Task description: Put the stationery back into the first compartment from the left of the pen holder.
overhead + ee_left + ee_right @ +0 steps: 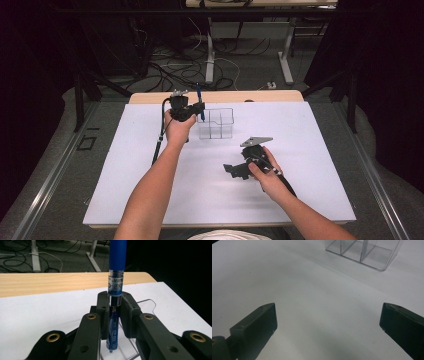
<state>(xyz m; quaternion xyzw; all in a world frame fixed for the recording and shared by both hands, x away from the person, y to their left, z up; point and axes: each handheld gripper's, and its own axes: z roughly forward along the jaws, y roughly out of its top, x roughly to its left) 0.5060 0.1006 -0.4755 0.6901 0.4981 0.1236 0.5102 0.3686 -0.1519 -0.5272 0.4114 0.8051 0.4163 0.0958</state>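
At centre frame, my left gripper (199,107) clamps a blue pen (115,277) upright above the clear organizer (216,123) on the white worktop (125,175); my right gripper (231,169) waits lower right, jaws wide and empty. Next, I judge: lower the pen into a compartment, then release.

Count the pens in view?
1. A blue pen stands upright, clamped in the left gripper over the clear organizer. More could be hidden behind the hands.

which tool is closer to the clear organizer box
Left. The left tool, shut on the blue pen, hangs over the clear organizer box at its left edge. The right tool sits open, nearer the person.
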